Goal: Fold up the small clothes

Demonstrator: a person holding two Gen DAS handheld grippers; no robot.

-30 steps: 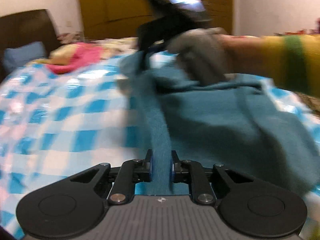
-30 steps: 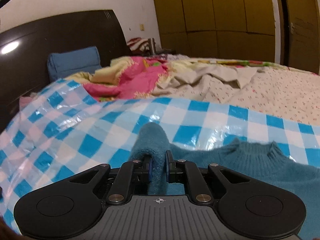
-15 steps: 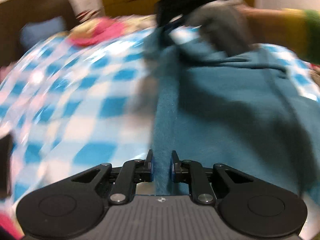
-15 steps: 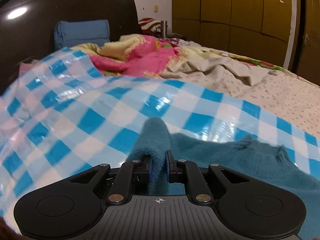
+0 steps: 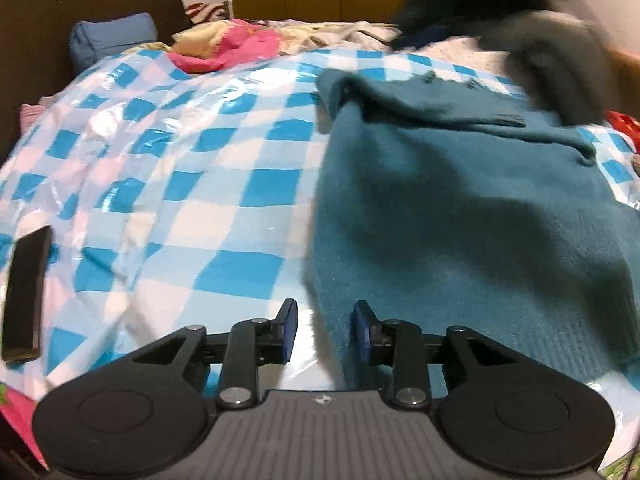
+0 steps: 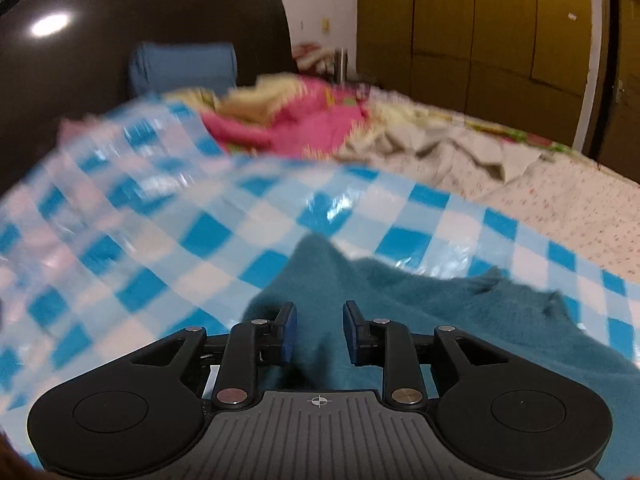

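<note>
A teal knitted sweater (image 5: pixel 460 200) lies spread on the blue-and-white checked plastic sheet (image 5: pixel 180 160). My left gripper (image 5: pixel 325 330) sits low at the sweater's near left edge. Its jaws are opening, and the edge lies loose between them, nearer the right pad, with neither pad pressing. In the right wrist view the sweater (image 6: pixel 440 320) shows its neckline at the right. My right gripper (image 6: pixel 318 328) is over a raised fold at its upper corner. These jaws are opening too, and the fold lies slack between the blue pads. A dark, blurred shape (image 5: pixel 552 60) hangs over the sweater's far end.
A black flat slab (image 5: pixel 26 296) lies on the sheet at the left. Beyond the sheet are a pink and yellow blanket (image 5: pixel 228 46), crumpled beige bedding (image 6: pixel 460 152), a blue pillow (image 5: pixel 112 38) and the dark headboard (image 6: pixel 120 20). A wooden wardrobe (image 6: pixel 500 40) fills the back.
Both grippers were shut on the sweater; now both pairs of jaws stand apart and the fabric lies slack on the sheet. The left view has swung, showing more of the sheet.
</note>
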